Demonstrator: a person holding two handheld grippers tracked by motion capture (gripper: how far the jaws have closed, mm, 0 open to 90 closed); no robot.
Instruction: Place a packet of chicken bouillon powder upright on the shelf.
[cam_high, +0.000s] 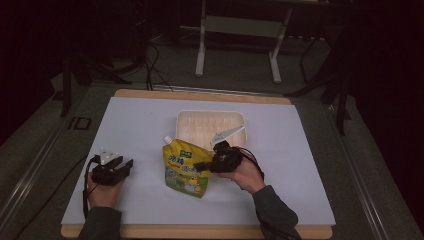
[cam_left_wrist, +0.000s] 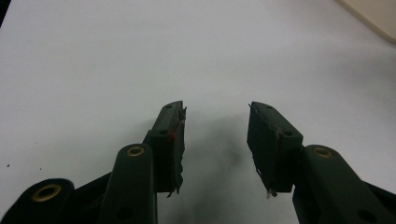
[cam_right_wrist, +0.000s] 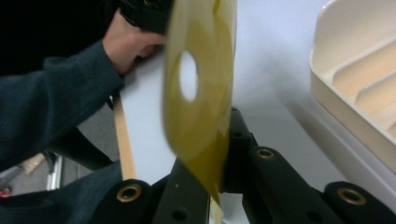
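Apparently the soft, floppy pouch is being pinched at its flat edge by the right tongs; the left tongs are being held spread, empty.

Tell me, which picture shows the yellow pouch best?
The high view: the whole pouch lies on the table, printed side up. The right gripper view has just its yellow edge, pinched in the right gripper.

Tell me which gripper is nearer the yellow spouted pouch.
Right. The right gripper is clamped on the yellow spouted pouch's edge, on the side toward the cream tray. The left gripper rests open on the white table, apart from the pouch on its other side.
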